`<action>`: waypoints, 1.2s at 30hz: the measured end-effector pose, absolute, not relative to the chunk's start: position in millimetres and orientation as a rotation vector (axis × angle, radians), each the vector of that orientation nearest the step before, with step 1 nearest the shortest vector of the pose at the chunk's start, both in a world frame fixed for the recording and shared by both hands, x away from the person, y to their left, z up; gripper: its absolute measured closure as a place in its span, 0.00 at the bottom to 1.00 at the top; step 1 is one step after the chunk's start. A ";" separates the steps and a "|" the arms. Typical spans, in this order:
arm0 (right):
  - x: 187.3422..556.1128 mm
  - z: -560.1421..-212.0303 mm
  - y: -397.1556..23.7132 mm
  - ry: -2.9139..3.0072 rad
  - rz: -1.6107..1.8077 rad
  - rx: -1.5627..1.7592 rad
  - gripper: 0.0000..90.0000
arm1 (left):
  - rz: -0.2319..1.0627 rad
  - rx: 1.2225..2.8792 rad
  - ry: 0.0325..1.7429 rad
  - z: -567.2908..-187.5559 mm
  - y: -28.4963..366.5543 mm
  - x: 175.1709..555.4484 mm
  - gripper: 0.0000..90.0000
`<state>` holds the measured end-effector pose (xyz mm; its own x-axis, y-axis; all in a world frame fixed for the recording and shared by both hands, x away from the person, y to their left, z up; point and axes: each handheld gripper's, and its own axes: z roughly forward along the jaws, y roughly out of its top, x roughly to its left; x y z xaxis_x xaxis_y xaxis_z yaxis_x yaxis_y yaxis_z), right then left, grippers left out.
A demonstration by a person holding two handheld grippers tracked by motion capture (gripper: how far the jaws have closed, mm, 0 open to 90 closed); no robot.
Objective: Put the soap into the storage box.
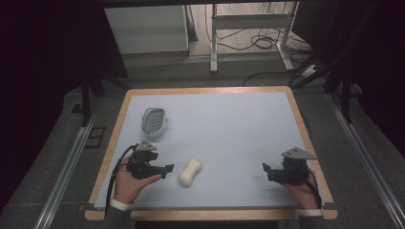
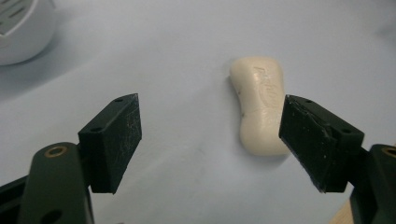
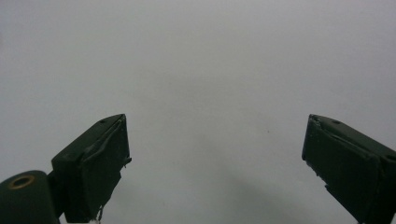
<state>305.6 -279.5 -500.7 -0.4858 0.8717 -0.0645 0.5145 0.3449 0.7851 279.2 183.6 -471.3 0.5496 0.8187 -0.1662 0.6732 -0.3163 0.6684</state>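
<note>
Both tools wide open, empty; soap (image 2: 261,109) near left tool (image 2: 212,140).

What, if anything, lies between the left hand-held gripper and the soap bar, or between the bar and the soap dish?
Nothing visible. The left hand-held gripper is open beside the soap bar, with bare table surface between them. The stretch from the bar up to the soap dish is bare too.

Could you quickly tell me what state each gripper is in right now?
Left gripper: open, holding nothing; the soap bar lies just ahead.
Right gripper: open, holding nothing.
</note>
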 end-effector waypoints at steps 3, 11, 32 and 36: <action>305.7 -501.1 -279.5 2.134 0.985 1.210 0.08 | 0.249 2.099 1.185 -472.3 175.4 281.2 0.24; 305.6 -501.6 -280.0 2.132 0.979 1.215 0.08 | 0.217 2.152 1.169 -476.2 154.8 285.6 0.24; 306.3 -503.2 -281.1 2.131 0.962 1.222 0.08 | 0.196 2.214 1.159 -482.5 130.8 291.5 0.25; 306.5 -503.8 -280.9 2.132 0.958 1.222 0.08 | 0.192 2.226 1.159 -484.4 125.7 292.7 0.25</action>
